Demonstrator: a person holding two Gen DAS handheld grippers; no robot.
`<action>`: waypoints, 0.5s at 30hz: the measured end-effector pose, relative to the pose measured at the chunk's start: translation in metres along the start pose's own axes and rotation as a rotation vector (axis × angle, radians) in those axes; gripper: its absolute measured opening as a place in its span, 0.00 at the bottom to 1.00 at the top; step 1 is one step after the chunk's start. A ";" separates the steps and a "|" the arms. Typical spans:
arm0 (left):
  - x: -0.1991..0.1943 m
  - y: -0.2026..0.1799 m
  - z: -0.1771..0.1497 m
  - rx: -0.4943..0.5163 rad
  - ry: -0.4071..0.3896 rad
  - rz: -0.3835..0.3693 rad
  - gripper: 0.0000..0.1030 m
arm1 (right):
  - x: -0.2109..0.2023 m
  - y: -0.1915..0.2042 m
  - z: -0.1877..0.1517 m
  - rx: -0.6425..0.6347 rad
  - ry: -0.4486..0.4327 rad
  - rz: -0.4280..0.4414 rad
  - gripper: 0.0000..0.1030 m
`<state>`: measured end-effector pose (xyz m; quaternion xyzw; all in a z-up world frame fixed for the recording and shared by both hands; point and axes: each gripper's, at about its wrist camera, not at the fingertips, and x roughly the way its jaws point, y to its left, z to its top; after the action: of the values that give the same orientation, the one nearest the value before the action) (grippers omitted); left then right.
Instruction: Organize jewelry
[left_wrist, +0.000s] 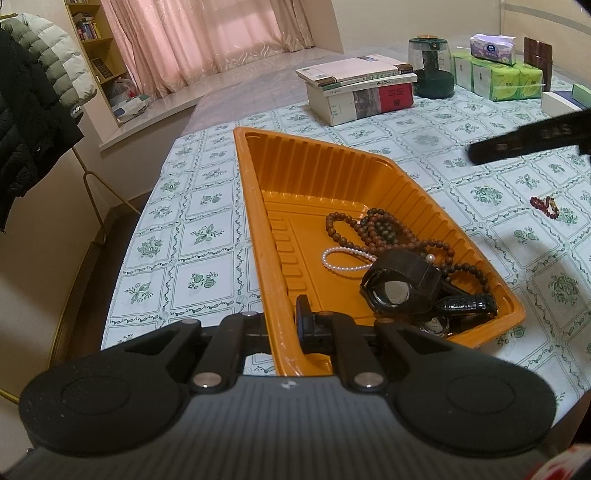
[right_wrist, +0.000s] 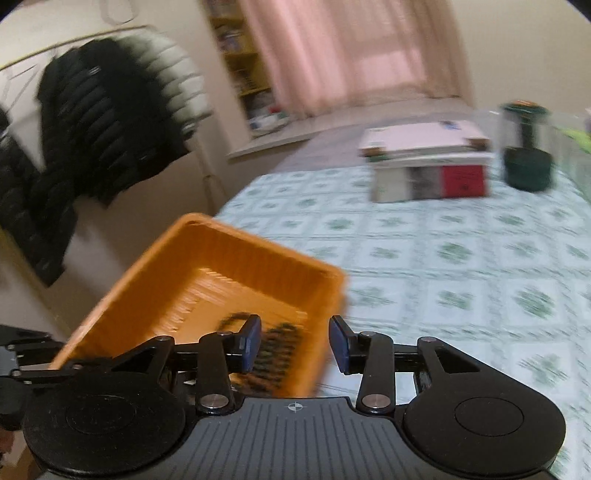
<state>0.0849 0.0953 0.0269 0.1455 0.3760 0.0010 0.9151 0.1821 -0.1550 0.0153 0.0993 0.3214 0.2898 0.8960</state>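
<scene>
While most of the jewelry already lies in the tray (left_wrist: 332, 177), one piece is left out – a dark red bead bracelet (left_wrist: 545, 205) on the tablecloth (left_wrist: 199, 229), well apart from the tray toward the table's right edge. Inside the tray, a ribbed orange plastic tub near the left edge, sit a long strand of round brown wooden beads (left_wrist: 384, 230), a small loop of white pearls (left_wrist: 345, 258), and glossy black watches (left_wrist: 402, 288) with a woven strap, piled at its near end. The left gripper (left_wrist: 284, 328) is clamped on the tray's near rim, its fingers pinching the thin plastic wall. The right gripper (right_wrist: 293, 345) hangs over the tray's right side, jaws apart and holding nothing; its view is blurred. By my reading, the sorting is nearly done – only the red bracelet remains. The cloth is pale, printed with green floral squares.
</scene>
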 end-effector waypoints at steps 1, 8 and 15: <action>0.000 0.000 -0.001 0.000 0.000 0.000 0.08 | -0.007 -0.010 -0.003 0.022 -0.007 -0.026 0.40; -0.001 0.000 -0.001 0.002 -0.002 0.002 0.08 | -0.061 -0.087 -0.034 0.158 -0.037 -0.278 0.40; -0.002 -0.001 0.000 0.004 -0.002 0.003 0.08 | -0.095 -0.140 -0.066 0.255 -0.014 -0.421 0.40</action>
<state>0.0832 0.0945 0.0278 0.1480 0.3750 0.0017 0.9152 0.1451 -0.3245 -0.0376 0.1443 0.3629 0.0533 0.9191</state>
